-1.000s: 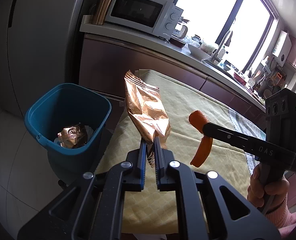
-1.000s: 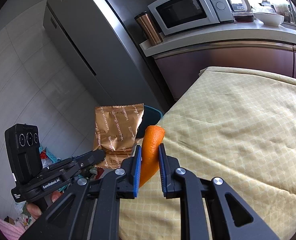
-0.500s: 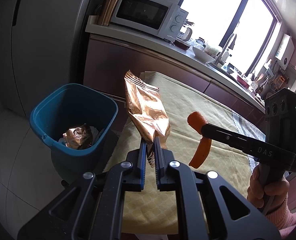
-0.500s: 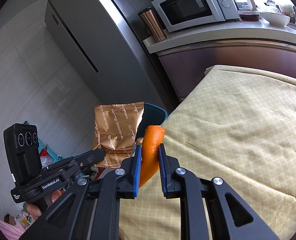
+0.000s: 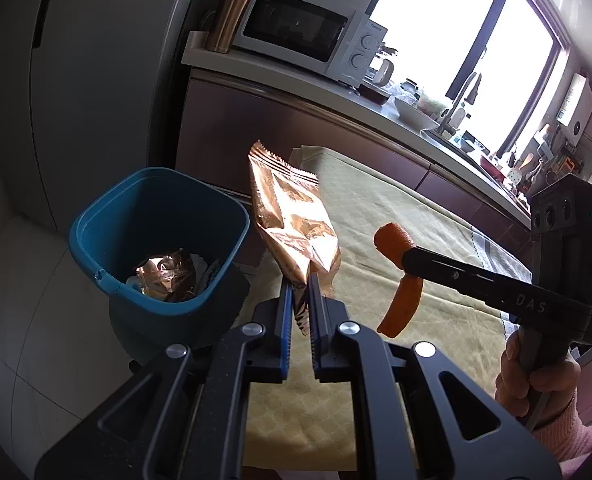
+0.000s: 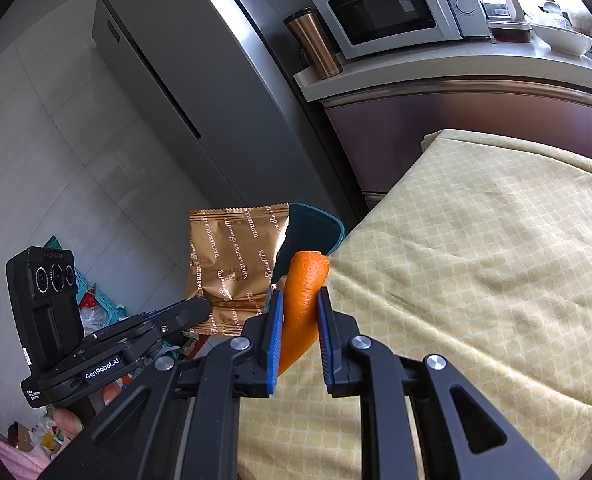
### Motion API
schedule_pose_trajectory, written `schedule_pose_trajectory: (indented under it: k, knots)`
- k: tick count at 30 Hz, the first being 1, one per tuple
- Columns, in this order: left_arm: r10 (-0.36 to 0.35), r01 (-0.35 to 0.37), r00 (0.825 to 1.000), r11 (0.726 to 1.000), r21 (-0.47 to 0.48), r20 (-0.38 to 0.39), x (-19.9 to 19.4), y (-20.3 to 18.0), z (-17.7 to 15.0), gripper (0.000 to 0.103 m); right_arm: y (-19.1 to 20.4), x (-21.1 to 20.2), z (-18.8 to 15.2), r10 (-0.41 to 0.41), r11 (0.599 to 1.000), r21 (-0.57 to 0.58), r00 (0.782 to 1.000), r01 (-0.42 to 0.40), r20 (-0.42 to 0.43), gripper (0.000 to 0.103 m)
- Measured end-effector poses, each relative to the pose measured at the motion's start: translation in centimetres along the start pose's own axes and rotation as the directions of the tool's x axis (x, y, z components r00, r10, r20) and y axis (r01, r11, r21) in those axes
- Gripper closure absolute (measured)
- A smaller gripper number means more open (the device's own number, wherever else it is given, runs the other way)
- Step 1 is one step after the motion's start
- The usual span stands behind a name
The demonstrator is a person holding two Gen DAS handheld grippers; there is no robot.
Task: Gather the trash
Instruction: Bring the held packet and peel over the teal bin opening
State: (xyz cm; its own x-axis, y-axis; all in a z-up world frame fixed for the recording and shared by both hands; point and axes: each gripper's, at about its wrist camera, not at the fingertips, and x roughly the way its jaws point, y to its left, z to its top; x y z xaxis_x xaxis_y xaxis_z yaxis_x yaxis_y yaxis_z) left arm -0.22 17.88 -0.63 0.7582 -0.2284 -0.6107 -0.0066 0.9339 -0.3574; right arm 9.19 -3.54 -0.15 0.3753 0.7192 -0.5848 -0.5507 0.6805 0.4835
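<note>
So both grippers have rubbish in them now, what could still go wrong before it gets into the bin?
The left gripper pinches only the bottom edge of the gold wrapper, which hangs beside the blue bin rather than over it; released here, it might land on the floor. The right gripper holds a curved orange peel above the yellow tablecloth, farther from the bin, and it could slip.

My two hand-held grippers, left [image 5: 300, 280] and right [image 6: 300, 300], one copper wrapper [image 5: 291, 220], one orange peel [image 6: 302, 304], one blue bin [image 5: 107, 216], one microwave [image 5: 304, 32], one tumbler [image 5: 231, 16]
</note>
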Motion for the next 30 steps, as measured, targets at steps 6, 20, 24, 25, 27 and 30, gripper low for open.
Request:
schedule_pose_trajectory:
  k: [6,20,24,25,27,30]
  knots:
    - [0.011,-0.011,1.0,1.0,-0.006,0.002,0.0,0.5,0.1,0.095,0.3,0.4,0.2,0.003,1.0,-0.004,1.0,-0.003,-0.005,0.088]
    - [0.026,-0.026,1.0,0.999,-0.018,0.009,-0.1,1.4,0.4,0.095,1.0,1.3,0.6,0.01,1.0,-0.013,1.0,-0.01,-0.017,0.088]
    - [0.03,-0.03,0.999,0.999,-0.02,0.011,-0.1,1.6,0.6,0.095,1.2,1.5,0.8,0.009,1.0,-0.016,1.0,-0.009,-0.017,0.088]
    - [0.03,-0.03,0.999,0.999,-0.022,0.012,-0.1,1.6,0.6,0.095,1.2,1.5,0.7,0.009,1.0,-0.016,1.0,-0.009,-0.017,0.088]
    - [0.034,-0.034,0.999,0.999,-0.023,0.015,-0.2,1.8,0.7,0.095,1.3,1.6,0.8,0.009,1.0,-0.018,1.0,-0.009,-0.016,0.088]
    - [0.043,-0.043,0.999,0.999,-0.029,0.017,-0.1,2.1,0.9,0.095,1.6,1.8,1.0,0.011,1.0,-0.018,1.0,-0.011,-0.02,0.088]
